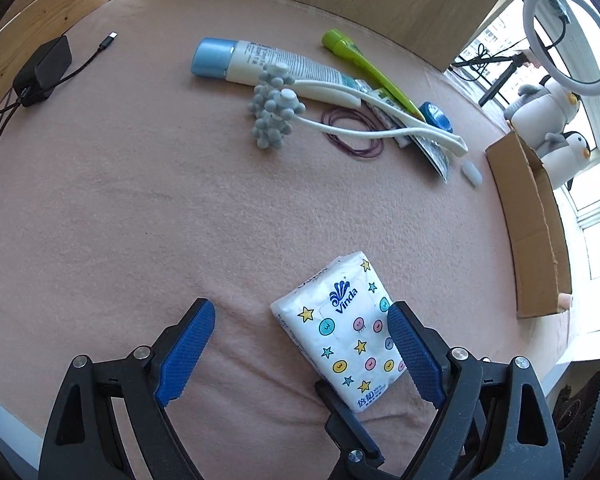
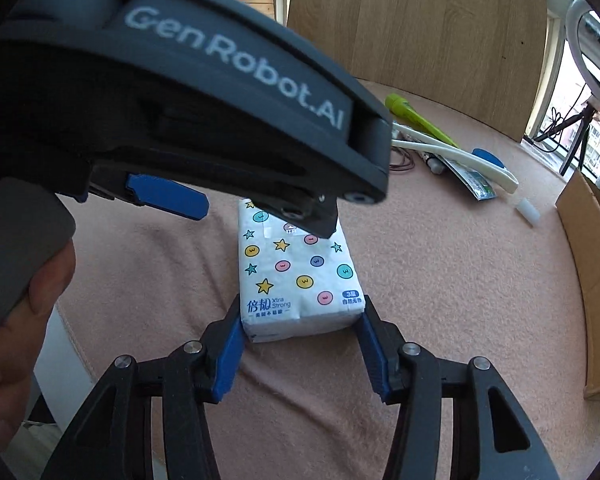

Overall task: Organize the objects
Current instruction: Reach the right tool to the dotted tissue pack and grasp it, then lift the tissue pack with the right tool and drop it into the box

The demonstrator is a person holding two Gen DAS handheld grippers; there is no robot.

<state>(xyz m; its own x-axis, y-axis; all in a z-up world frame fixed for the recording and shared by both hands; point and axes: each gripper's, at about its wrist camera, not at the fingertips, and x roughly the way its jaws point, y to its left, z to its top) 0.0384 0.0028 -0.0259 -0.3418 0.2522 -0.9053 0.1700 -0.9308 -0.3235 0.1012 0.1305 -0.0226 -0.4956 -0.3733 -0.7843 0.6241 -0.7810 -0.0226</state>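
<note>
Left gripper (image 1: pixel 302 344) angled steeply down, jaws wide apart, pads not pressing on anything. Right gripper (image 2: pixel 300 334) clamped, both pads in contact. Person's hand (image 2: pixel 24 320) at near left.

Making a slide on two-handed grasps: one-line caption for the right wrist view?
Right claw closed on a tissue pack on the pink blanket, left claw open above it.

The tissue pack (image 1: pixel 346 330) carries the blue word "Vinda" (with a small crest above it), lying just beside the left gripper's right finger (image 1: pixel 414 354). Between the right gripper's fingers (image 2: pixel 228 356), the same pack reads "Xtra Strong". The left gripper (image 2: pixel 236 196) body above it says "GenRobot.AI".
</note>
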